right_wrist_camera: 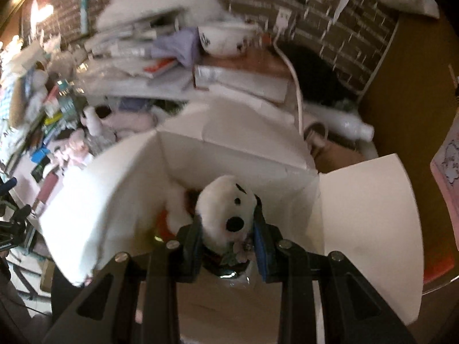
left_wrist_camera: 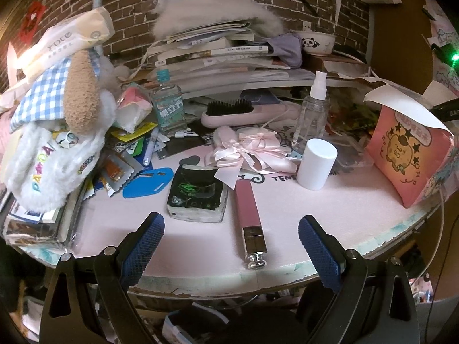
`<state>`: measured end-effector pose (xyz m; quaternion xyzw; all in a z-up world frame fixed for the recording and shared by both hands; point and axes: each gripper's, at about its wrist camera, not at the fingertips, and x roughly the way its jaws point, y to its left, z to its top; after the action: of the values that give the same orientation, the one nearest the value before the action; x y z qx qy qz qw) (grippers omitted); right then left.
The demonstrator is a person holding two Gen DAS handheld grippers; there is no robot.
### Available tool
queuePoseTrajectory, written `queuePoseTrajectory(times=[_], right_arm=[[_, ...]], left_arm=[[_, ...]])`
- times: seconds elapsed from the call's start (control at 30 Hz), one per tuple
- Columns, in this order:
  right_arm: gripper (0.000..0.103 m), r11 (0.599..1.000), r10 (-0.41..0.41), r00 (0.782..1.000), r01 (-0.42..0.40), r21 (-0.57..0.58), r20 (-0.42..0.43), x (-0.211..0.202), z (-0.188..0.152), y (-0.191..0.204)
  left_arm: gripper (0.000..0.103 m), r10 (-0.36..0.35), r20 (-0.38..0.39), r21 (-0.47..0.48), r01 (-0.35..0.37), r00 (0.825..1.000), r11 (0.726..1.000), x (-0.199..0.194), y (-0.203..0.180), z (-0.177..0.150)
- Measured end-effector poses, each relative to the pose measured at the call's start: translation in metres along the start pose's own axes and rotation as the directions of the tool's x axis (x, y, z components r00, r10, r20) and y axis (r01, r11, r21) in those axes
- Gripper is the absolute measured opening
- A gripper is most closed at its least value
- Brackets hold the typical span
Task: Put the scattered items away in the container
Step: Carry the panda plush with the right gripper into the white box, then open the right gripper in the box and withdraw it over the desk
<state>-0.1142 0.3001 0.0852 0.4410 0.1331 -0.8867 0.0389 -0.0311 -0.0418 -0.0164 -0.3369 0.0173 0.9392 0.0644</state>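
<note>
So the right gripper point(right_wrist_camera: 226, 239) has its jaws clamped on a small white plush dog point(right_wrist_camera: 226, 209) with a black nose and black ears, squeezed at its sides just below the head. It's hanging right over the open white cardboard box point(right_wrist_camera: 370, 200), flaps splayed out left and right, and there's something white and something orange already down inside, though that view is too blurry to say what.

The left gripper point(left_wrist_camera: 231, 246) is over the near edge of the pink surface point(left_wrist_camera: 330, 215) with its jaws wide and nothing between them. Just past them lies a pink lip gloss tube point(left_wrist_camera: 249, 215) with a silver cap pointing at the near edge. Just left of it is a black tissue pack point(left_wrist_camera: 198, 195), and farther back sits a pink ribbon bow point(left_wrist_camera: 249, 150). A white cylinder cap point(left_wrist_camera: 316, 164) stands upright to the right of the bow, with a clear spray bottle point(left_wrist_camera: 312, 114) behind it. The far right has a pink cartoon pouch point(left_wrist_camera: 407, 154) standing on the surface. On the left there's a heap of plush stuff point(left_wrist_camera: 57, 143) and loose snack packets point(left_wrist_camera: 120, 169), and a stack of books point(left_wrist_camera: 218, 57) against the brick wall point(left_wrist_camera: 129, 0) at the far side.
</note>
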Motion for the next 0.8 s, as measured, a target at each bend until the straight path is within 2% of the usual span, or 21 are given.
queuePoseTrajectory(times=[0.17, 0.47, 0.8], right_arm=[[0.028, 1.000, 0.009, 0.995, -0.009, -0.007, -0.103, 0.022, 0.006, -0.003], [0.031, 1.000, -0.007, 0.988, 0.007, 0.001, -0.154, 0.041, 0.010, -0.004], [0.050, 1.000, 0.018, 0.989, -0.019, -0.006, -0.149, 0.037, 0.012, 0.004]], left_arm=[[0.094, -0.001, 0.000, 0.000, 0.001, 1.000, 1.000, 0.000, 0.000, 0.000], [0.094, -0.006, -0.006, 0.002, 0.006, 1.000, 1.000, 0.001, -0.003, -0.001], [0.094, -0.008, -0.005, -0.002, 0.008, 1.000, 1.000, 0.001, -0.003, 0.000]])
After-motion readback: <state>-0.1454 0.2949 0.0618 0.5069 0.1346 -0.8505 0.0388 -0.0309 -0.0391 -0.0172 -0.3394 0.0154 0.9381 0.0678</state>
